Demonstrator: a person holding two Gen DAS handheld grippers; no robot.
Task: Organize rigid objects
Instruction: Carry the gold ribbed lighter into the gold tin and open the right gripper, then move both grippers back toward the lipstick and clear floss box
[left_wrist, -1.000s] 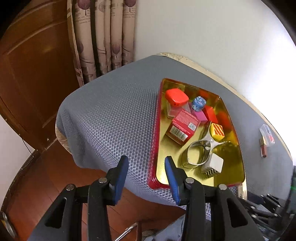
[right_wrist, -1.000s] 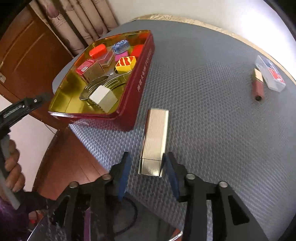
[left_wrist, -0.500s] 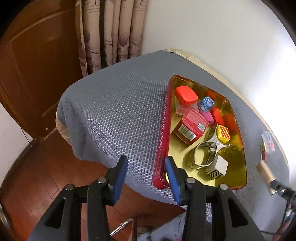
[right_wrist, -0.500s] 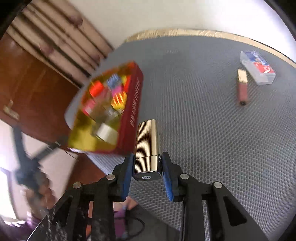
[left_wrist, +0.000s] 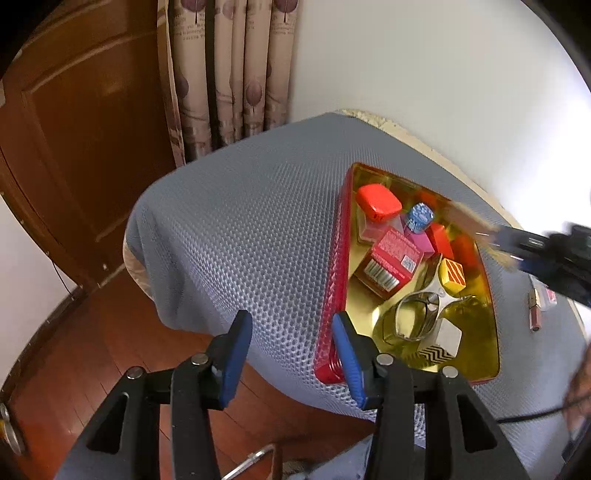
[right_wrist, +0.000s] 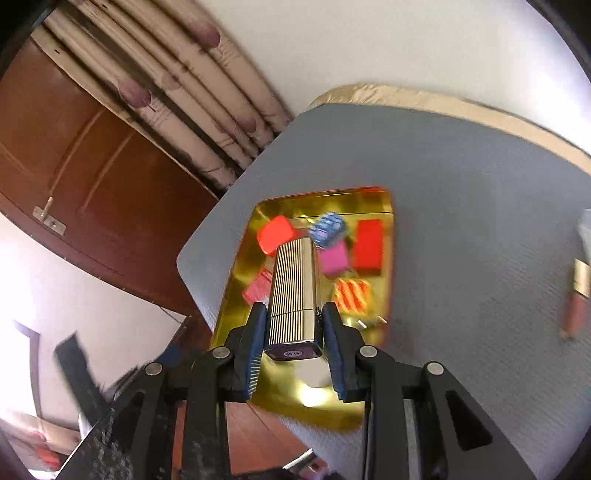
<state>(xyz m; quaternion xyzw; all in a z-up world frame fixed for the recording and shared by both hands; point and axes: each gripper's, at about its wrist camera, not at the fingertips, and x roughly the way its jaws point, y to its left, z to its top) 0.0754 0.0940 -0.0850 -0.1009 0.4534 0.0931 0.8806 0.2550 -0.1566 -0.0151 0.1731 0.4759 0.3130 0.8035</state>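
Observation:
My right gripper (right_wrist: 293, 314) is shut on a ribbed gold box (right_wrist: 293, 280) and holds it in the air over the red-walled gold tray (right_wrist: 236, 295). In the left wrist view the same box (left_wrist: 469, 221) shows blurred above the tray's far side. The tray (left_wrist: 332, 295) holds a red-lidded box (left_wrist: 378, 203), a red carton (left_wrist: 388, 262), a blue cube (left_wrist: 419, 216), a striped yellow cube (left_wrist: 452, 275), a metal clip (left_wrist: 413, 317) and a white cube (left_wrist: 443, 343). My left gripper (left_wrist: 291, 321) hovers at the tray's near left corner, its jaws opening with nothing between them.
A lipstick tube (left_wrist: 533, 314) lies on the grey mesh tablecloth (left_wrist: 240, 229) right of the tray, also seen as the tube (right_wrist: 576, 295) in the right wrist view. The table's rounded edge drops to a wooden floor (left_wrist: 92, 350). A curtain (left_wrist: 229, 74) and a brown door (left_wrist: 74, 129) stand behind.
The right gripper closed on the gold box, lifted it off the cloth and carried it over the tray. The left gripper stayed in place and its jaws widened slightly.

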